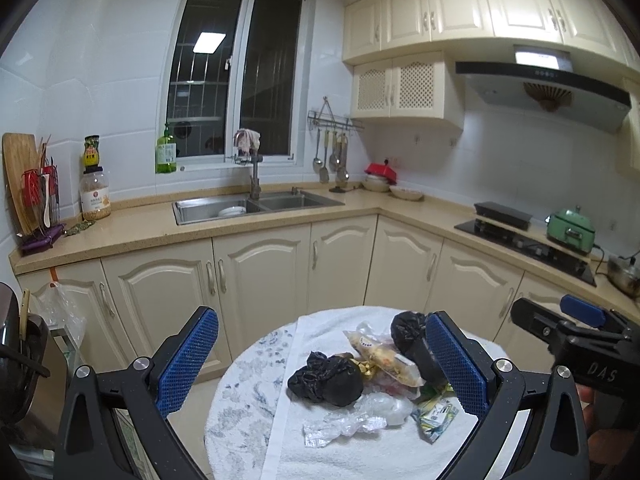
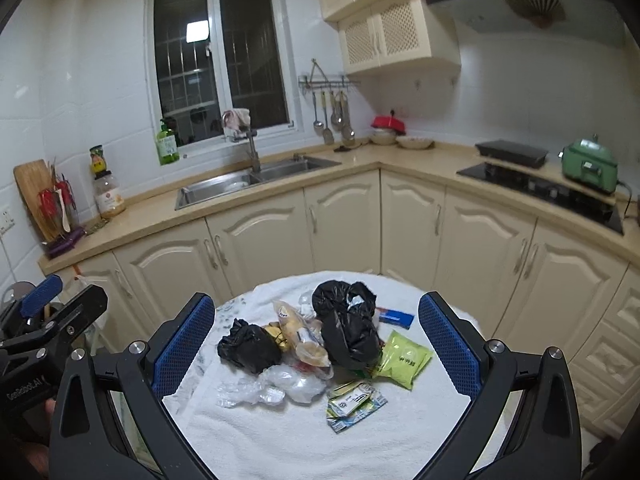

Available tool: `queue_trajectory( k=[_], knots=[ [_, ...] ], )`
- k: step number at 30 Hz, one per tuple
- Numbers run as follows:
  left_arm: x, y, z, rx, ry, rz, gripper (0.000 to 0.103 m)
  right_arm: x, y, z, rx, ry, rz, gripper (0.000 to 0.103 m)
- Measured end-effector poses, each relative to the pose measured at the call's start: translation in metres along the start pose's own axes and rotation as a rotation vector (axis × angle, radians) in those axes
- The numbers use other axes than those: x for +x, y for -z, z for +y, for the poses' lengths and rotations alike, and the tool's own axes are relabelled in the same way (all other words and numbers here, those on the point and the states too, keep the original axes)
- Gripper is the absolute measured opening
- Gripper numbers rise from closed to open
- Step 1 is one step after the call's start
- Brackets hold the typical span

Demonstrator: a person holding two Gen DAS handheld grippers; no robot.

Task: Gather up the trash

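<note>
Left wrist view: the left gripper [image 1: 320, 364] hangs spread wide, empty, above the round table [image 1: 248, 400]. The trash pile sits at its centre; a black bag [image 1: 326, 378] lies in front, and a clear wrapper [image 1: 344, 424] runs lengthwise from 8 to 2 o'clock. Thin film could slip from the pads.

Right wrist view: the right gripper [image 2: 316, 348] is also wide and empty. A green packet [image 2: 404, 360] at 3 o'clock of the pile points towards 1 o'clock; a careless grab might knock it off the table
</note>
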State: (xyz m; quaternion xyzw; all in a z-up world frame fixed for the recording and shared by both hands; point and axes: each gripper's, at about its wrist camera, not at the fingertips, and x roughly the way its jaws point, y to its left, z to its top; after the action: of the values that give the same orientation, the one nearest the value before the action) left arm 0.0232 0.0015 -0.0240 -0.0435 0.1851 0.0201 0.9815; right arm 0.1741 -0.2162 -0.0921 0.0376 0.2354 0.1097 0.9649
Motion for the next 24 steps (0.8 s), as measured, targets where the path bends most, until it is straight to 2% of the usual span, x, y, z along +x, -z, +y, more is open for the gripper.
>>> queue_trajectory(
  k=[4,7,15,24],
  knots=[
    [0.028,0.005,0.004,0.001,-0.004,0.050,0.102,0.022,0.005,-0.004,-0.012,-0.019,0.045,0.078],
    [0.057,0.011,0.008,0.000,-0.006,0.115,0.102,0.044,0.012,-0.002,-0.032,-0.044,0.096,0.070],
    [0.130,0.021,0.014,0.003,-0.011,0.262,0.102,0.106,0.026,0.013,-0.083,-0.098,0.214,0.069],
    [0.195,0.036,0.017,0.008,0.012,0.363,0.102,0.165,0.035,0.023,-0.107,-0.146,0.330,0.066]
  ],
)
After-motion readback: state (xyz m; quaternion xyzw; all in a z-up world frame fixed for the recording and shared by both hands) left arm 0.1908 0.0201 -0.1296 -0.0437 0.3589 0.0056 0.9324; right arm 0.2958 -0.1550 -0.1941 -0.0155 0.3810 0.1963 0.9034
